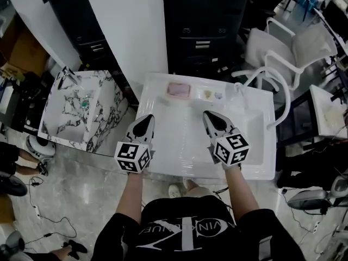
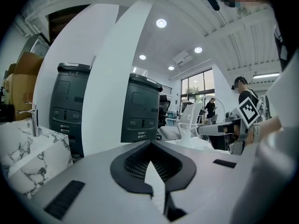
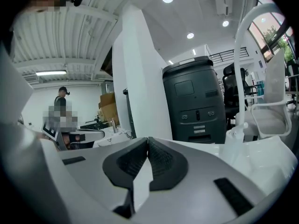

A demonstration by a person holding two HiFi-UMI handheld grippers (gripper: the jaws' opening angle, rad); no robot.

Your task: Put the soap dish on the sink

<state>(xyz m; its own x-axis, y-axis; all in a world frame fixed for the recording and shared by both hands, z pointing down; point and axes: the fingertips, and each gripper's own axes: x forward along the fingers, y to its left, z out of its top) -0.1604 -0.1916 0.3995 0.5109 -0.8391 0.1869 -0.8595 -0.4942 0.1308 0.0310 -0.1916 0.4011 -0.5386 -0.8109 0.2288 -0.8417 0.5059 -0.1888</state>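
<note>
Head view only: a pink soap dish (image 1: 179, 89) lay on the back ledge of the white sink (image 1: 255, 170), beyond both grippers and apart from them.
Gripper views only: ceiling lights (image 2: 161, 23) and a person (image 2: 211, 108) standing far off; neither view showed the dish.
Left gripper (image 1: 147, 118): jaws together, nothing between.
Right gripper (image 1: 208, 115): jaws together, nothing between.
Room: marble sink (image 1: 57, 118) at left, dark cabinets (image 1: 204, 31) behind, white chair (image 1: 291, 50) at right, glossy floor (image 1: 76, 184).
Dish contents: could not be told.
</note>
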